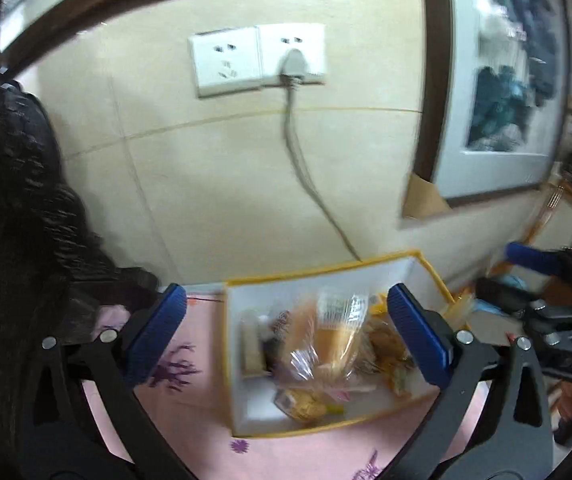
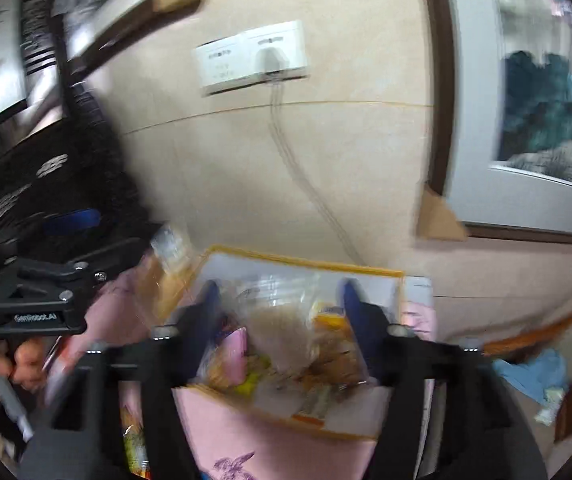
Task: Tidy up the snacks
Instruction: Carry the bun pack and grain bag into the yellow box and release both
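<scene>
I see the yellow-rimmed box [image 1: 328, 276] on the pink floral cloth [image 1: 189, 364], near the cloth's wall-side edge, its long axis running left to right along that edge. Wrapped snacks [image 1: 326, 344] fill its right half in a loose pile; the clear-wrapped orange packet [image 1: 336, 334] on top points its long axis toward the wall. Packet printing is too blurred to read. My left gripper [image 1: 286, 332] stands wide apart above the box, holding nothing. My right gripper [image 2: 279, 320] is partly spread, nothing pinched between its pads. "GenRobot.AI" is legible on the left gripper body in the right wrist view.
</scene>
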Tool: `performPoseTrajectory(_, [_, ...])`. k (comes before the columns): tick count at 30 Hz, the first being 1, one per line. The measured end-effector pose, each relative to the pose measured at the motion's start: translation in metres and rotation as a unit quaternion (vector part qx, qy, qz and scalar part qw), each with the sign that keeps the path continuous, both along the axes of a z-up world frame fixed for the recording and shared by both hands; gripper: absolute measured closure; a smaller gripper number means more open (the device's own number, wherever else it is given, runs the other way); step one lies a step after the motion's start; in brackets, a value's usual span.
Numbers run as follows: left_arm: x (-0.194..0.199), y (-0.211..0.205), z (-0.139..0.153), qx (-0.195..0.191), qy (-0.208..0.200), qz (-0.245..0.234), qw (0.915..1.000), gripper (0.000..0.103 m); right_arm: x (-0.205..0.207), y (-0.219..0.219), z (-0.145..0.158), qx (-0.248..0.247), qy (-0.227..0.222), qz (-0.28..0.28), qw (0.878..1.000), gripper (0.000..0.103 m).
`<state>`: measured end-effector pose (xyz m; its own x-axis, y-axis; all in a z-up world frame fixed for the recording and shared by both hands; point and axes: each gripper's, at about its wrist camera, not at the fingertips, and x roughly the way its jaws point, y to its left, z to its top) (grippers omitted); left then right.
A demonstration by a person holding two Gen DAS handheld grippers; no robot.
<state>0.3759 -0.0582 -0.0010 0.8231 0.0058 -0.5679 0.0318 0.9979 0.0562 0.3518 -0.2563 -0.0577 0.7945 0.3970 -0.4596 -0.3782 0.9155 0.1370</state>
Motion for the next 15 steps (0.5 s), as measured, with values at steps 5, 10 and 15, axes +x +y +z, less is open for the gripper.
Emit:
performPoseTrajectory(5, [-0.032, 0.019, 0.010, -0.040, -0.034, 0.008, 0.9986, 0.002, -0.022, -0.022, 0.001, 0.043, -0.021, -0.015, 0.999, 0.017])
performPoseTrajectory(10, [-0.065, 0.040, -0.007, -0.064, -0.008, 0.035, 0.9973, 0.002, -0.047, -0.038, -0.029, 0.054, 0.021, -0.024, 0.998, 0.017])
performPoseTrajectory(15, [-0.110, 0.061, -0.045, -0.080, 0.026, 0.060, 0.9947, 0.002, -0.080, -0.039, -0.078, 0.034, 0.079, -0.013, 0.996, 0.017])
